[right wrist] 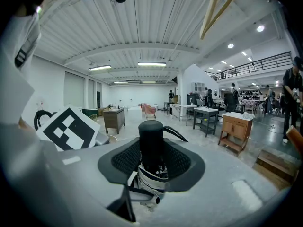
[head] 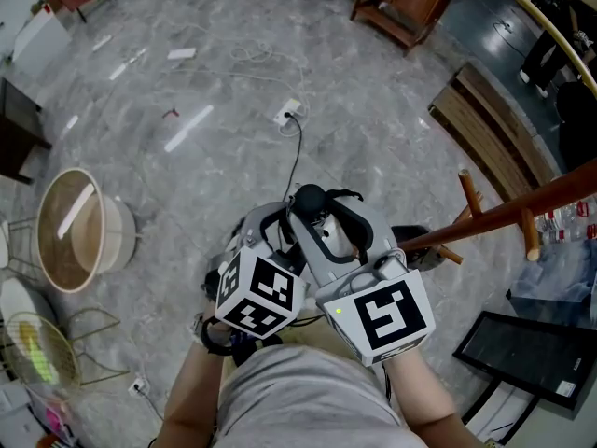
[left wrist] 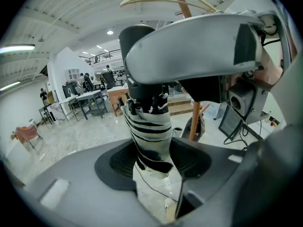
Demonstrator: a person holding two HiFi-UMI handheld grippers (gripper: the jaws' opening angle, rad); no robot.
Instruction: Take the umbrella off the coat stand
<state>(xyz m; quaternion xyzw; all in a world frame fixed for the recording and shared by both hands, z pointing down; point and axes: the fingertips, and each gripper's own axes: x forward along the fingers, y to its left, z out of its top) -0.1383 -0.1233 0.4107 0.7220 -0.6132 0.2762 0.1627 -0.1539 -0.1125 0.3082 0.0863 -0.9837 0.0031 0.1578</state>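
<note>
- Umbrella (head: 308, 201): folded, black-and-white striped canopy, black handle. Held in the air in front of the person, between both grippers, dead centre of the head view.
- Left gripper (left wrist: 151, 161): jaws clenched on the striped canopy (left wrist: 149, 135), pads on either side of the cloth; a thin black cord hangs below it.
- Right gripper (right wrist: 151, 163): jaws grasping the black handle (right wrist: 151, 143), which stands upright between the pads, with a wrist strap looping off toward 3 o'clock.
- The two grippers sit side by side, close together, and their marker cubes almost touch in the head view.
- Coat stand (head: 508, 215): reddish wood with pegs, at 3 o'clock of the grippers in the head view. In the left gripper view its pole (left wrist: 194, 119) stands behind the umbrella and apart from it.
- Round bin (head: 110, 234) at 9 o'clock on the grey floor.
- Power strip (head: 288, 112) with black cable at 12 o'clock.
- Wooden cabinet (head: 401, 3) at 1 o'clock, near the top edge.
</note>
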